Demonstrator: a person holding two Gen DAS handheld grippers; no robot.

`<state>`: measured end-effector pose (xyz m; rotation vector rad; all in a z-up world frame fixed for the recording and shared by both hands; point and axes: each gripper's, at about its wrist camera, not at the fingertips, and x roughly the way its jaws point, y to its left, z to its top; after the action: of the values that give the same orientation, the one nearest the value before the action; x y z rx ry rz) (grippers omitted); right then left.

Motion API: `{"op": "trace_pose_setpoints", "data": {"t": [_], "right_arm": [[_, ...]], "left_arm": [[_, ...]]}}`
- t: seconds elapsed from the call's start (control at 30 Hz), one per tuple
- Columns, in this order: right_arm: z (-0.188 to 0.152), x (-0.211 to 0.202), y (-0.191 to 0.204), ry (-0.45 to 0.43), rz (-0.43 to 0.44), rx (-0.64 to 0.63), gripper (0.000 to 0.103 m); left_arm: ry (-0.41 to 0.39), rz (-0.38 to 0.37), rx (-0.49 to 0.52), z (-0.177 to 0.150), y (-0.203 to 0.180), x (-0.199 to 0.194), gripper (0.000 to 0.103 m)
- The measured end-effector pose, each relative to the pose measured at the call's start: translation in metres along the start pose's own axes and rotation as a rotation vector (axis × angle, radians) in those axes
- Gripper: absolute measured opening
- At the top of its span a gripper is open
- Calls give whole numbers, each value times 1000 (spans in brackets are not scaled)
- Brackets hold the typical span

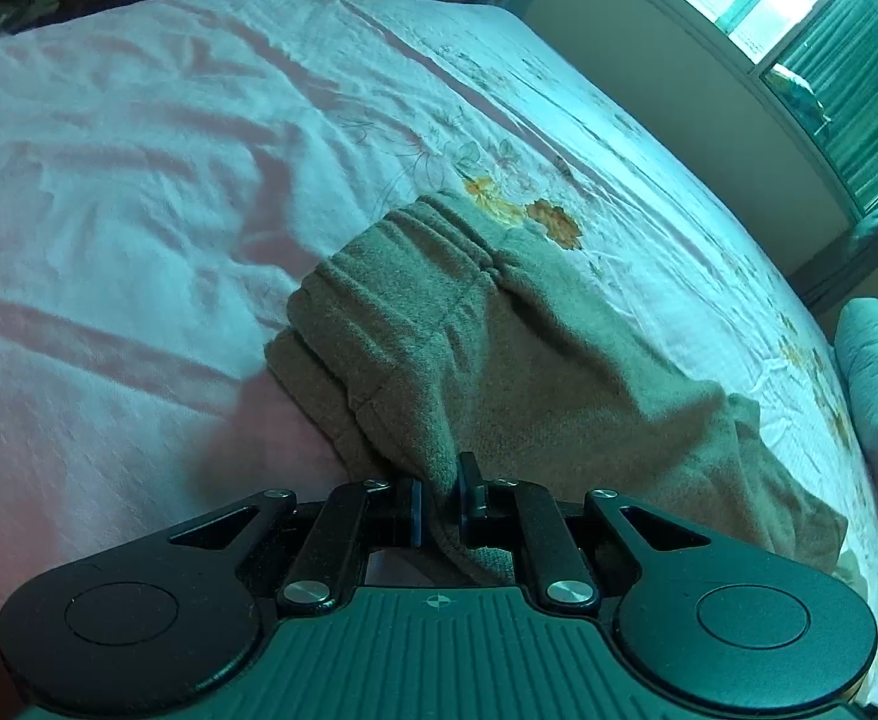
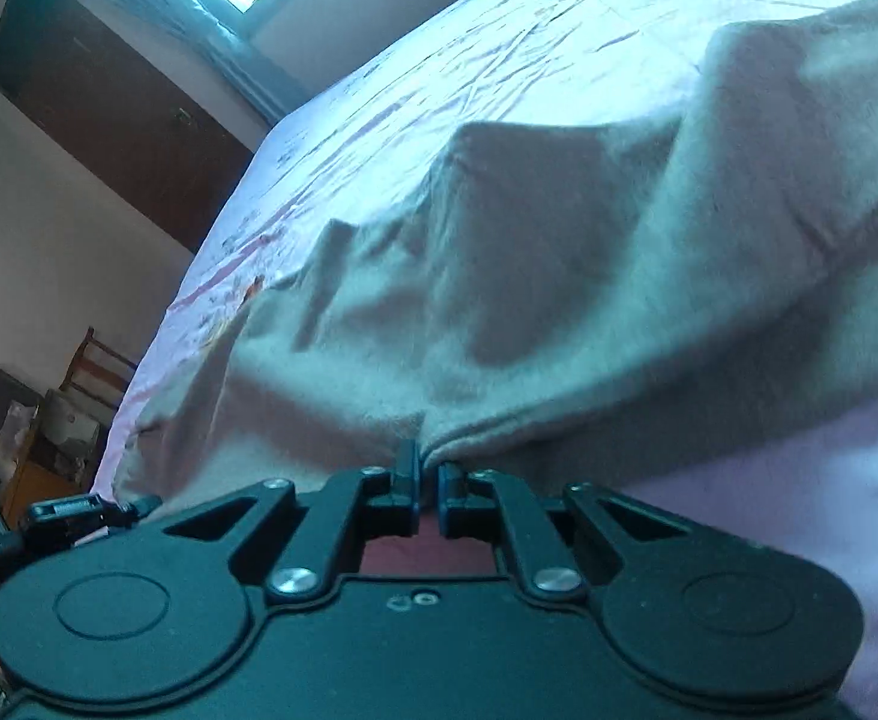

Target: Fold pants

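On the bed (image 1: 138, 180), the pants (image 1: 499, 348) are being held at an edge by both grippers, left (image 1: 442, 492) and right (image 2: 429, 474), each clamped on cloth; folding seems only partly done, with flattening left.

Pants (image 1: 499, 348) lie on the bed (image 1: 138, 180) (window (image 1: 799, 18) behind).

Lit by daylight from the blown-out white window with green shutters (image 1: 799, 6), casting a cold cyan tint over the pale pink floral bedsheet (image 1: 138, 150). Dim, brownish away from that window. Soft shadows in folds of the fuzzy grey-brown pants (image 2: 559, 240). Strongly bowed fisheye edges; right wrist view motion-blurred.
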<state>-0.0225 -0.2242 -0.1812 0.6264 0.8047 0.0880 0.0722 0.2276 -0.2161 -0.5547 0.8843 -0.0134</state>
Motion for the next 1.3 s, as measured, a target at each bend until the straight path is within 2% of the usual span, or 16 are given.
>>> {"op": "trace_pose_setpoints", "data": {"t": [0.1, 0.2, 0.27, 0.37, 0.53, 0.7, 0.77, 0.83, 0.97, 1.03, 1.07, 1.13, 1.23, 1.3], "right_arm": [[2, -7, 6, -50, 20, -24, 0], [-3, -7, 2, -36, 18, -18, 0], [-8, 2, -3, 6, -9, -17, 0], [-10, -1, -2, 2, -15, -29, 0], [-4, 3, -3, 7, -13, -10, 0], [-8, 3, -3, 12, -15, 1, 0], [-8, 3, -3, 12, -16, 0, 0], [-8, 3, -4, 12, -15, 3, 0], [-8, 3, -2, 8, -16, -2, 5], [-7, 3, -3, 13, -7, 7, 17], [-6, 2, -5, 13, -3, 23, 18], [-5, -4, -10, 3, 1, 51, 29], [-2, -21, -20, -34, -9, 80, 34], [1, -35, -32, -66, -15, 107, 34]], "left_arm": [[-10, -3, -14, 1, 0, -3, 11], [1, -3, -11, -2, 3, 1, 11], [-1, 3, -6, -4, 3, 1, 11], [-5, 7, 22, -3, -2, 1, 11], [5, -32, -59, 3, 6, -4, 16], [-49, -7, -53, 4, 8, -26, 27], [-94, 21, -33, 4, 5, -43, 27], [-103, -6, 14, 4, -8, -55, 27], [-39, -100, 105, -3, -51, -47, 27], [8, -156, 138, -14, -79, -29, 27], [25, -173, 155, -20, -92, -22, 27], [79, -220, 201, -38, -120, -6, 27], [170, -260, 253, -67, -151, 13, 27], [209, -241, 282, -87, -161, 22, 27]]}}
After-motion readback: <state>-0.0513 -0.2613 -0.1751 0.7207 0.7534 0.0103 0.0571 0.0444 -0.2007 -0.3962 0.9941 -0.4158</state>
